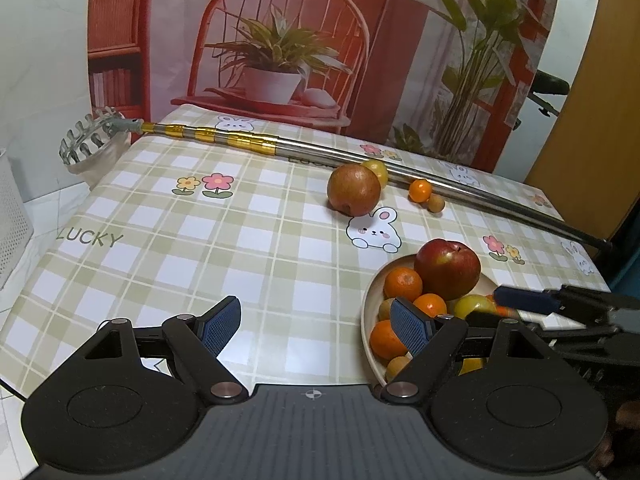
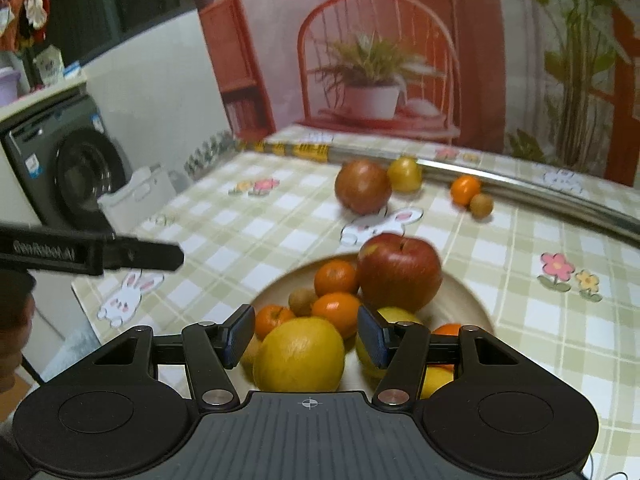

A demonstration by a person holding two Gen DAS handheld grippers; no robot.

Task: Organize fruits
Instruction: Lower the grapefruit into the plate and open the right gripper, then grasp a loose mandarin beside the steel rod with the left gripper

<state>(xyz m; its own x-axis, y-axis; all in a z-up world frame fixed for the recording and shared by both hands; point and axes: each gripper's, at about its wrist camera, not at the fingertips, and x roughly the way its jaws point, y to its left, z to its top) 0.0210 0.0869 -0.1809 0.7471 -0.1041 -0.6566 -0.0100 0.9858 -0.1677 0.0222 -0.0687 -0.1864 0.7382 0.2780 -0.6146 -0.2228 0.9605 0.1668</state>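
Note:
A cream bowl [image 1: 366, 308] near the table's front right holds a red apple [image 1: 447, 268], several small oranges [image 1: 403, 282] and other small fruits. Farther back a brownish-red round fruit [image 1: 353, 190], a yellow-green fruit [image 1: 378, 171], a tiny orange [image 1: 420, 191] and a small brown fruit [image 1: 436, 203] lie loose on the cloth. My left gripper [image 1: 316, 312] is open and holds nothing, low over the cloth just left of the bowl. My right gripper [image 2: 306, 314] hangs over the bowl [image 2: 468, 300], shut on a yellow citrus fruit [image 2: 298, 356].
A long metal telescopic rod [image 1: 360, 158] with a claw end lies across the back of the checked tablecloth [image 1: 200, 248], right behind the loose fruits. A white box [image 1: 12, 220] stands off the table's left, and a dark washing machine [image 2: 72, 168] beyond it.

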